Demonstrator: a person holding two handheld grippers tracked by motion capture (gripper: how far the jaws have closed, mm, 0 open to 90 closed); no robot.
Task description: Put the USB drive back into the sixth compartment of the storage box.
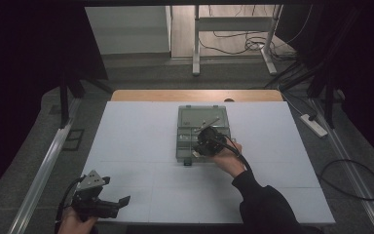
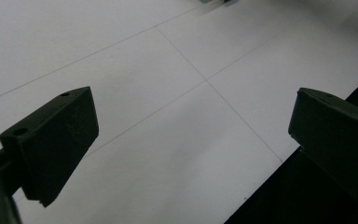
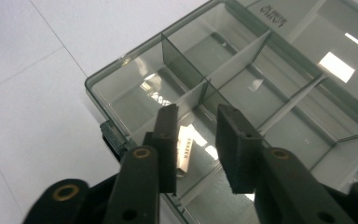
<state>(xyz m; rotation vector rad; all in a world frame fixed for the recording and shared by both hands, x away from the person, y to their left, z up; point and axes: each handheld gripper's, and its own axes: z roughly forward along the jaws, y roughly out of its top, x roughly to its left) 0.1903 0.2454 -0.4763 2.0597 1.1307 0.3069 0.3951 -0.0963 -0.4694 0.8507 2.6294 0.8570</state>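
The right tool (image 3: 193, 140) hangs over the clear divided box (image 1: 202, 131), which sits just past the bench's (image 1: 126, 146) centre toward 12 o'clock. Its jaws are narrow and empty, straddling a small pale eraser (image 3: 185, 151) in a near compartment — drop straight down, clear of the dividers, before closing. The left tool (image 2: 191, 140) rests wide at 7 o'clock, holding nothing.

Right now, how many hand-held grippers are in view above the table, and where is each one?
2. The left hand-held gripper is at the table's near left corner, jaws wide apart. The right hand-held gripper is over the clear compartment box near the middle.

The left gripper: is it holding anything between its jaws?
No, the left gripper has its jaws wide apart over the bare white table.
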